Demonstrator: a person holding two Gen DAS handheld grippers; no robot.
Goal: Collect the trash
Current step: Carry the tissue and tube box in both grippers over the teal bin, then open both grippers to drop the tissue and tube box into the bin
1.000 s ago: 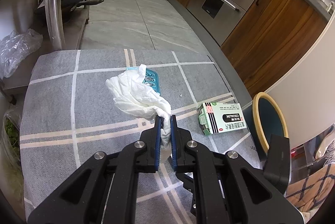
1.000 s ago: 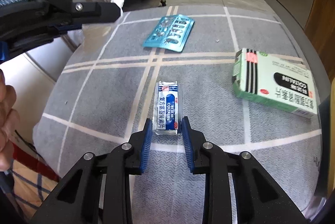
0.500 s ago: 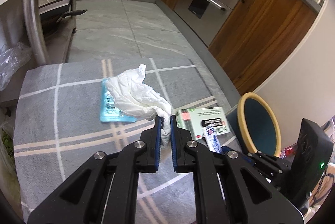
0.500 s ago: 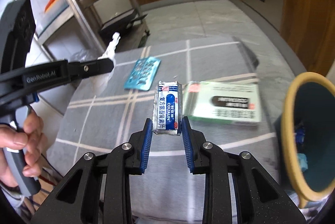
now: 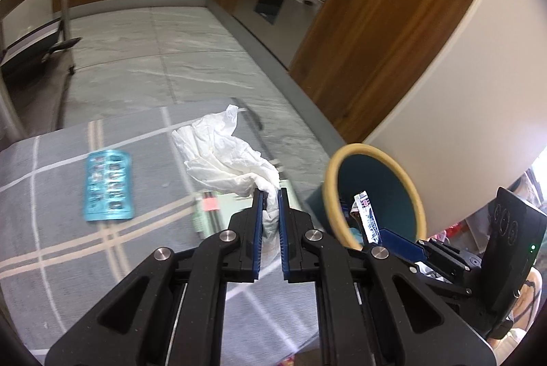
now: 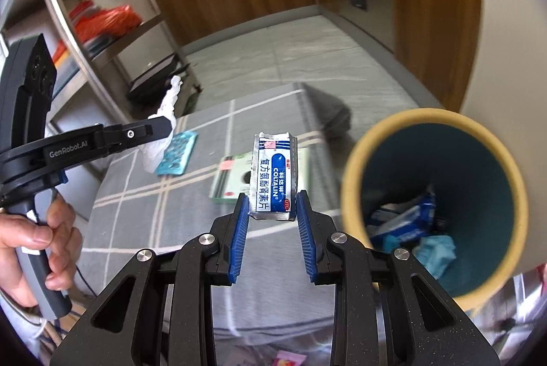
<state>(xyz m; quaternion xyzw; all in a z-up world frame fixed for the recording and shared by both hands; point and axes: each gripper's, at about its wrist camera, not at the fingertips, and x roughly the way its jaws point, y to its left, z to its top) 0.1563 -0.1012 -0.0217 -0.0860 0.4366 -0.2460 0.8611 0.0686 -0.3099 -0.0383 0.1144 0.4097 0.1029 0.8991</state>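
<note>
With the left gripper (image 5: 270, 195) clenched on the tissue (image 5: 225, 157) and the right gripper (image 6: 271, 205) grasping the sachet (image 6: 273, 176), we carry both toward the bin (image 6: 355, 160); next, hold over its mouth and release

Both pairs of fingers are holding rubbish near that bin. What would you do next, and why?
Probably carry the right gripper a little further right, over the bin, then let go. It pinches the foil sachet beside the rim, not yet above the opening. The left gripper, clamped on the tissue, can follow.
</note>
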